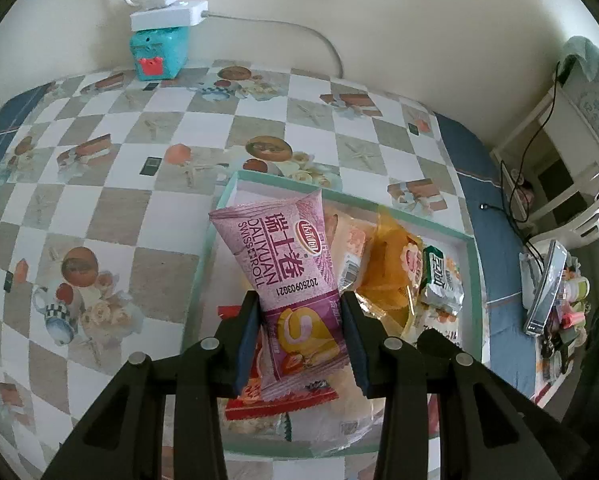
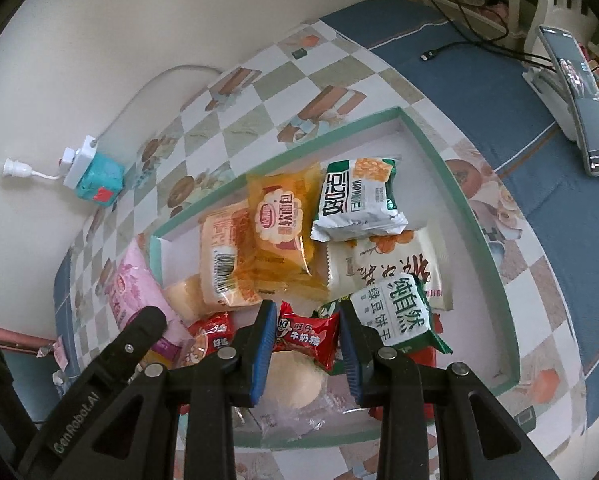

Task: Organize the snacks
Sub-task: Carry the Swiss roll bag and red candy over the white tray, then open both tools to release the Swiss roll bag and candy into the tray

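Observation:
A shallow white tray with a green rim [image 1: 275, 178] [image 2: 477, 220] lies on the checkered tablecloth and holds several snack packets. My left gripper [image 1: 301, 308] is shut on a purple Swiss roll packet [image 1: 275, 248], which stands up over the tray's left part. The same packet [image 2: 133, 296] shows at the left of the right wrist view. My right gripper [image 2: 307, 312] is shut on a small red candy packet [image 2: 305, 338], just above a round bun in clear wrap [image 2: 295, 384]. A yellow packet [image 2: 279, 220] and a green-white packet [image 2: 359, 196] lie further back.
A teal box topped by a white power strip [image 1: 159, 52] stands at the wall, its cable trailing along the table. A phone on a stand [image 2: 579, 92] and a black cable sit on the blue cloth border to the right. A white chair [image 1: 571, 184] stands beyond the table edge.

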Available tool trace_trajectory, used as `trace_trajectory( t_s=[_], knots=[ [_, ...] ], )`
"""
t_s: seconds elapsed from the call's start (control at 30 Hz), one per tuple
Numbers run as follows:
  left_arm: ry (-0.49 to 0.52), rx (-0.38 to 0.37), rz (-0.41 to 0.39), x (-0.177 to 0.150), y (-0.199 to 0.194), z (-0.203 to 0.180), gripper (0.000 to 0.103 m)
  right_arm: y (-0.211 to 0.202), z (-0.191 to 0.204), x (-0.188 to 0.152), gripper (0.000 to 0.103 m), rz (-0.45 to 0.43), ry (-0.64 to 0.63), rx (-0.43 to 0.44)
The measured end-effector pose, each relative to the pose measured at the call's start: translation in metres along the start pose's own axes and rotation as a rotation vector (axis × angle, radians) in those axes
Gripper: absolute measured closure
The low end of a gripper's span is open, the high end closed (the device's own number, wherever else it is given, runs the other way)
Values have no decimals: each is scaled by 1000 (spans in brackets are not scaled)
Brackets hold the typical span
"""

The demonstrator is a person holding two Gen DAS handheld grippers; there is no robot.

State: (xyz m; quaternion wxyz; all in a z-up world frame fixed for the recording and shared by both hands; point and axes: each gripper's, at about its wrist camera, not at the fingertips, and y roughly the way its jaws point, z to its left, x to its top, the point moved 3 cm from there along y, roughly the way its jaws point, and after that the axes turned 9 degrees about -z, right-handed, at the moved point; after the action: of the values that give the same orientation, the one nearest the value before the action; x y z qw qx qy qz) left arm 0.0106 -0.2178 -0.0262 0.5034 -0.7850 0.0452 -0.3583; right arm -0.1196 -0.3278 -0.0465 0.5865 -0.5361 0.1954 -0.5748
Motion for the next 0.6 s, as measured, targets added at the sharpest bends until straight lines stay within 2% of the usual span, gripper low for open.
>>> trace_trajectory(
  t_s=[0.4,0.6],
  knots=[
    [-7,-24,20,4,11,-5,61,12,7,2,67,16,-16,-25],
    [5,-22,24,4,8,-4,51,18,6,1,66,35,-6,-23]
  ],
)
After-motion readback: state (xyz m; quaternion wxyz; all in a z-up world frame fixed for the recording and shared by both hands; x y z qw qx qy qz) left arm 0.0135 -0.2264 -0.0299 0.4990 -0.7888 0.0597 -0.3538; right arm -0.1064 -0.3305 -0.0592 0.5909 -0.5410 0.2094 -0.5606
